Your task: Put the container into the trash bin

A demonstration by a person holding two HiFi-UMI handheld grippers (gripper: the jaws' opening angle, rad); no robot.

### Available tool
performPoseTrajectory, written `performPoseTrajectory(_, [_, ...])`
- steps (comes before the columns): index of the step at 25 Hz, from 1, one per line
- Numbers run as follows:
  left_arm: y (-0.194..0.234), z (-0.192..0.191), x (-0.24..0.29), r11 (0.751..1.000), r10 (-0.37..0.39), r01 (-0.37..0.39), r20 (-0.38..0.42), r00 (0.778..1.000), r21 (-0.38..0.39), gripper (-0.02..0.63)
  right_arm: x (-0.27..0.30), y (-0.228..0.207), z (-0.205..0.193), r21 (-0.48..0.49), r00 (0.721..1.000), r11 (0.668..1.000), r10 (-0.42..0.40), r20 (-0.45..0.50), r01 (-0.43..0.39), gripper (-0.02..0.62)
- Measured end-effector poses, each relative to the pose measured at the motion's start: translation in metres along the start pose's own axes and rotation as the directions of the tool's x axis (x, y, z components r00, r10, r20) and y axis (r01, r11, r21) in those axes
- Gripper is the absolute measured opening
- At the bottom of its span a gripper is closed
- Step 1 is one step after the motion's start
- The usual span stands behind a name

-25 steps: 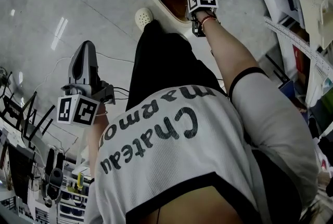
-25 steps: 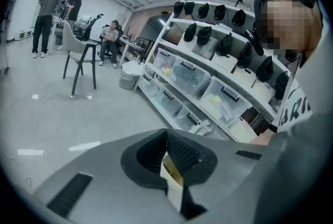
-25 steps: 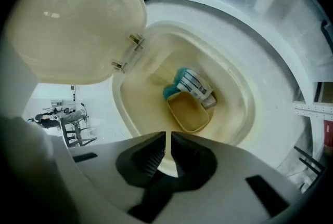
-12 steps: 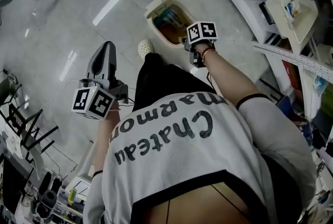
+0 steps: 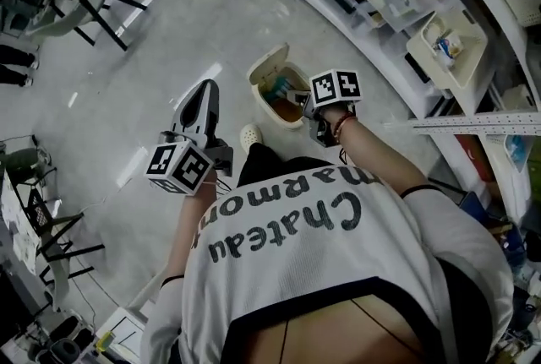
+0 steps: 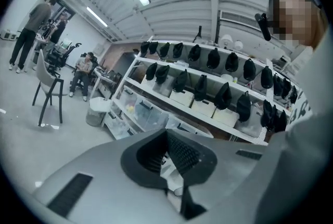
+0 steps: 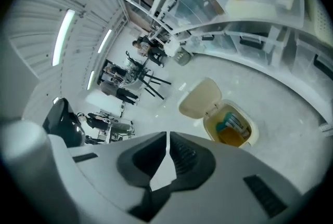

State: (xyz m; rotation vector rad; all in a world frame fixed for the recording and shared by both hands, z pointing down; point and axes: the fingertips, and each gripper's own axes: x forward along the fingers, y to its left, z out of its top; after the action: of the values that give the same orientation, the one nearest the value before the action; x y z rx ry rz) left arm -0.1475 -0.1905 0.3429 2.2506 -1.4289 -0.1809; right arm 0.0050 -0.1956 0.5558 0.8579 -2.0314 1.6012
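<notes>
The right gripper [image 7: 167,140], pressed together and empty, hovers near storage shelves [image 7: 239,28] above the lid-up trash bin [image 7: 209,125], which holds the container [image 7: 232,122].

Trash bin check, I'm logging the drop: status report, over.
Left tongs shut, empty. Right tongs shut, empty. Container lying inside open trash bin. Nothing in the way.

Grey glossy floor [image 5: 127,100]: trash bin [image 5: 267,71] stands on it, lid open, near right-side shelving [image 5: 397,24]; chair [image 5: 106,8] far left.
</notes>
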Motion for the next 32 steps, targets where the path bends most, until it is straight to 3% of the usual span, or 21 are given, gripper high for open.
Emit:
performPoseTrajectory(6, [-0.042, 0.029, -0.019, 0.996, -0.08, 0.078, 0.059, 0.995, 0.046, 0.021, -0.052, 0.083, 0.032, -0.143, 0.977, 0.984, 0.134, 0.168, -0.11, 0.035])
performPoseTrajectory(12, [-0.059, 0.059, -0.032, 0.994, -0.095, 0.088, 0.122, 0.988, 0.06, 0.021, -0.11, 0.155, 0.067, -0.302, 0.908, 0.942, 0.252, 0.335, -0.149, 0.035])
performPoseTrajectory(19, [-0.081, 0.087, -0.043, 0.988, -0.123, 0.1, 0.195, 0.973, 0.121, 0.021, -0.174, 0.217, 0.086, -0.513, 0.806, 0.858, 0.315, 0.502, -0.017, 0.035])
performPoseTrajectory(23, [-0.091, 0.087, -0.048, 0.983, -0.122, 0.091, 0.199, 0.972, 0.16, 0.021, -0.194, 0.227, 0.086, -0.567, 0.768, 0.817, 0.295, 0.569, 0.107, 0.035])
performPoseTrajectory(27, [-0.099, 0.078, -0.051, 0.981, -0.122, 0.091, 0.185, 0.975, 0.17, 0.021, -0.201, 0.223, 0.082, -0.565, 0.753, 0.812, 0.28, 0.595, 0.144, 0.035])
performPoseTrajectory(32, [-0.107, 0.069, -0.05, 0.982, -0.129, 0.1, 0.181, 0.975, 0.163, 0.021, -0.201, 0.211, 0.075, -0.561, 0.767, 0.814, 0.261, 0.587, 0.153, 0.035])
